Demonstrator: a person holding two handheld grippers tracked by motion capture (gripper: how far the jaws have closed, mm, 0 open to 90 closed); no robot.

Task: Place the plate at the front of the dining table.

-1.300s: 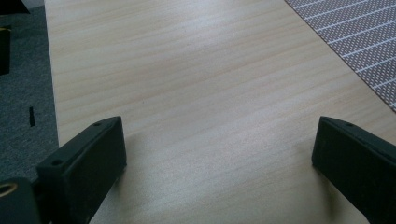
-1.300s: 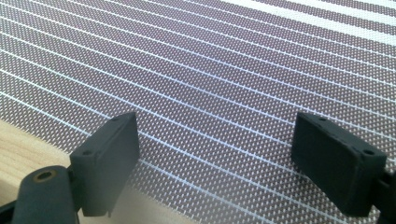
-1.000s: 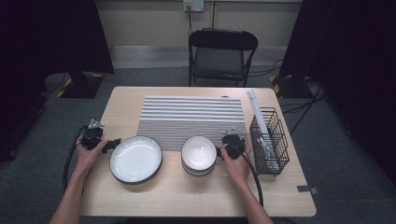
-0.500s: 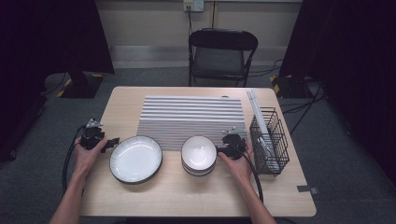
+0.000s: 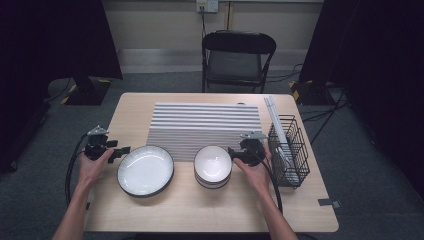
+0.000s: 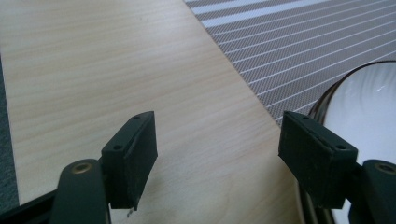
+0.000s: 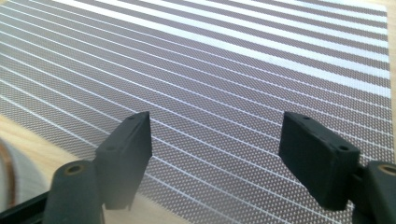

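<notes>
A: Where are the 2 tools?

B: In the high view the left tool [image 5: 121,150] is in the person's left hand [image 5: 92,167] near the left edge of the wooden surface [image 5: 210,207], its tips pointing at the wide plate [image 5: 145,170]. The right tool [image 5: 233,151] is in the right hand [image 5: 254,172], just beside the stack of bowls [image 5: 213,166], on the stack's right.

A: Are they gripping anything?

B: No. The left tool [image 6: 219,154] has its jaws well apart over bare wood, with the plate's dark rim [image 6: 327,95] just behind the right-hand jaw. Its jaws have just been closing a little, with nothing between them. The right tool [image 7: 215,156] also stands apart, jaws over the striped mat [image 7: 224,70], nothing between them, and they too have just been closing slightly.

A: And the dishes?

B: The plate, white with a dark rim, lies flat on the surface left of centre, its far edge just touching or overlapping the striped mat [image 5: 205,125]; I cannot tell which. The bowls are nested upright to its right, clear of it, also at the mat's near edge. In the right gripper view a blurred pale curve at the lower left looks like a bowl's side [image 7: 16,175].

A: Anything else?

B: A black wire rack [image 5: 289,150] stands at the right end, and a folding chair [image 5: 237,60] beyond the surface.
</notes>
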